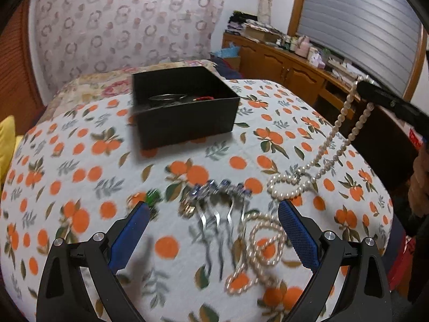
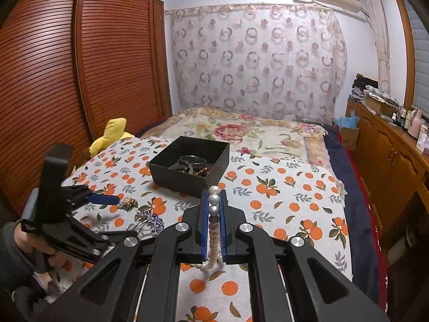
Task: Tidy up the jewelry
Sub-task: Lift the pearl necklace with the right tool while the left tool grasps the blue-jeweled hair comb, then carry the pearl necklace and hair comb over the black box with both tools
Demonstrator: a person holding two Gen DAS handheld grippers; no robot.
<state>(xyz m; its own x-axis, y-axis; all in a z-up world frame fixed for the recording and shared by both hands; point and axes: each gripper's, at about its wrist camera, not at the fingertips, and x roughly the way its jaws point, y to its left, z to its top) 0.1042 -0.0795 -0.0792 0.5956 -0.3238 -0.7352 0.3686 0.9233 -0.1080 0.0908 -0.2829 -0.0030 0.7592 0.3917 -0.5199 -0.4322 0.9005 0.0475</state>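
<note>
Some pieces already lie in the black box (image 2: 187, 165) ahead of both tongs; the right gripper (image 2: 214, 214) is clamped on the pearl necklace (image 1: 337, 131), while the left gripper (image 1: 214, 230), jaws apart, hangs over the hair comb (image 1: 219, 204) still on the bedspread (image 1: 80, 161).

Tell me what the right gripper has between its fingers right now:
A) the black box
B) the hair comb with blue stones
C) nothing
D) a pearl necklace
D: in the right wrist view the right gripper is shut on the pearl necklace, and the left wrist view shows the strand hanging from it down to the bedspread.
</note>
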